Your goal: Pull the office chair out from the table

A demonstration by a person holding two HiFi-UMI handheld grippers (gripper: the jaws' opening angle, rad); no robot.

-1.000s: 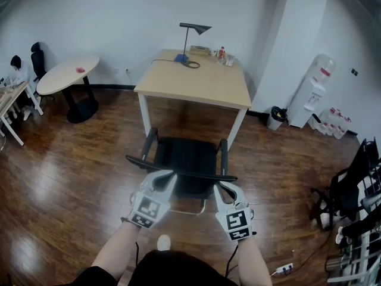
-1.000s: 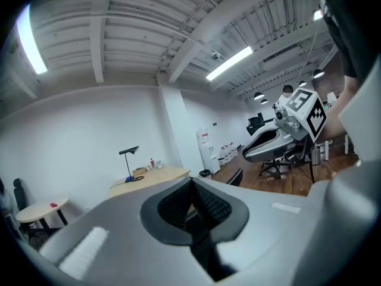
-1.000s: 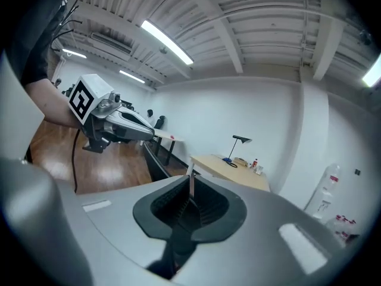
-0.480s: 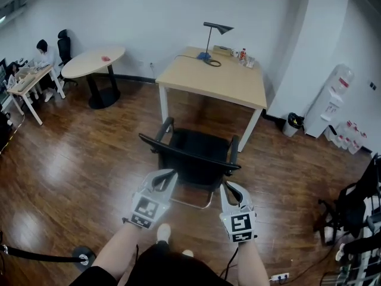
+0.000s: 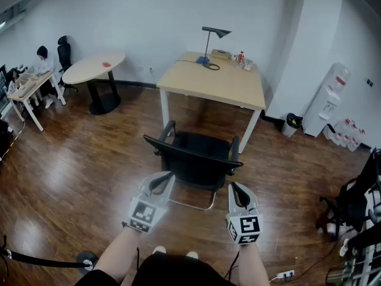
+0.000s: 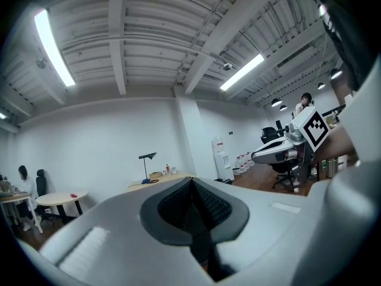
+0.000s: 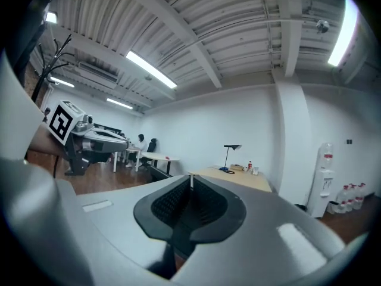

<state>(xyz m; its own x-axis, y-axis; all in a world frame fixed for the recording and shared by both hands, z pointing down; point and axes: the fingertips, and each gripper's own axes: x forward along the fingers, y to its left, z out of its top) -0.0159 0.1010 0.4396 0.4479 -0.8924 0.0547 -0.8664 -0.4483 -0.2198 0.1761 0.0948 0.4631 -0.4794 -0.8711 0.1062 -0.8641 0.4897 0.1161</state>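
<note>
Bright light is cast by ceiling strip lights, glare is seen on the floor at nine o'clock, and edges are bowed.

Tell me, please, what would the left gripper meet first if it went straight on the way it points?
Most likely the backrest of the black office chair, just ahead of the shut left gripper; its height is hard to judge, so it might pass over.
</note>
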